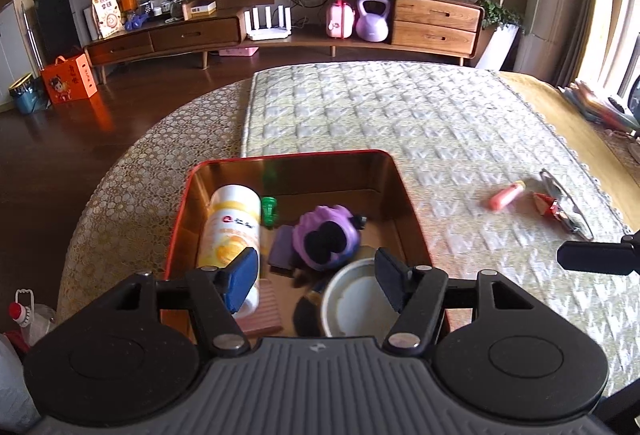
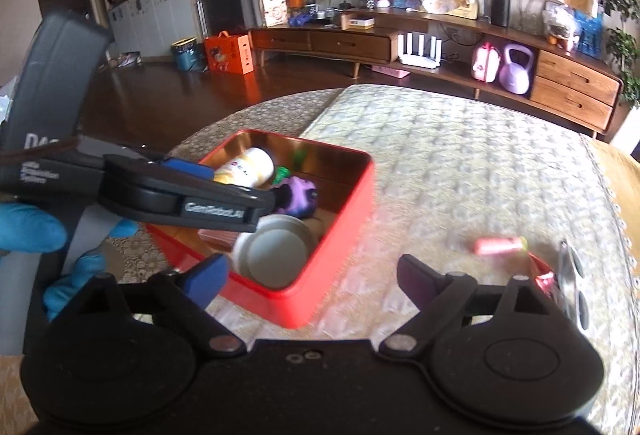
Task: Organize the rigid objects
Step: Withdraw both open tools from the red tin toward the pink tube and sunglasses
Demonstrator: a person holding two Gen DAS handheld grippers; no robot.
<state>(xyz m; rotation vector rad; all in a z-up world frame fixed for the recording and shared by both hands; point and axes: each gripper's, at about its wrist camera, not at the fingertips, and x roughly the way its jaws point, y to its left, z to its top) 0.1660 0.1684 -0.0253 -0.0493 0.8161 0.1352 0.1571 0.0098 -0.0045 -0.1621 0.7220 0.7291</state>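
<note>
Red tin (image 1: 412, 211) sits on the quilted table, holding one white bottle (image 1: 232, 231), one purple toy (image 1: 326, 237), one white lid (image 1: 352, 301); other pieces are obscured. Right of it: one blurred pink tube (image 1: 507, 196). Left gripper (image 1: 316, 281) and right gripper (image 2: 310, 277) gape empty.

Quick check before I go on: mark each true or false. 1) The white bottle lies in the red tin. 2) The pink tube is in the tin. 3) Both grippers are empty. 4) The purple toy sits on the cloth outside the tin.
1) The white bottle lies in the red tin: true.
2) False: the pink tube lies on the cloth, outside the tin.
3) The left gripper and right gripper are empty: true.
4) False: the purple toy is inside the tin.
</note>
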